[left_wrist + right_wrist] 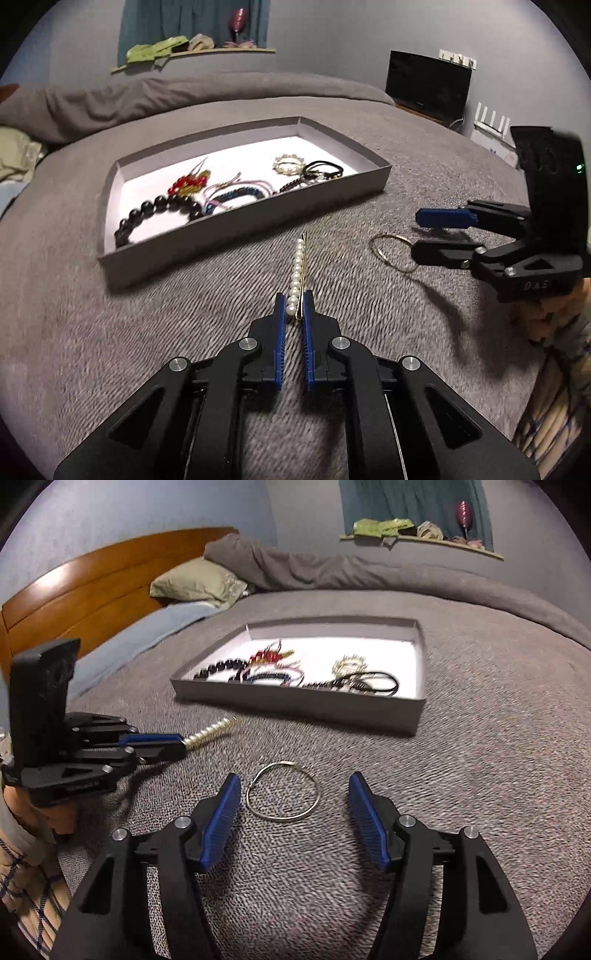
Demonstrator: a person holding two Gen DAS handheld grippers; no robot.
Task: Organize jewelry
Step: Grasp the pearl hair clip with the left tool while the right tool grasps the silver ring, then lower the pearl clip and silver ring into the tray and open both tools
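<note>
My left gripper (295,301) is shut on the near end of a pearl hairpin (297,273), which points toward the grey tray (251,221). The right wrist view shows this pin (210,733) sticking out of the left gripper (181,744) just above the blanket. A thin metal hoop (281,819) lies flat on the bed between the wide-open fingers of my right gripper (293,775), and neither blue pad touches it. From the left wrist, the right gripper (415,236) stands at the hoop (370,248). In the tray (295,705) lie a black bead bracelet (159,206), black hair ties (325,170) and several other pieces.
A grey textured blanket (147,332) covers the bed. A wooden headboard (92,587) and a green pillow (195,583) are at the far left. A dark monitor (428,85) stands past the bed. A shelf (421,541) with cloths hangs on the wall.
</note>
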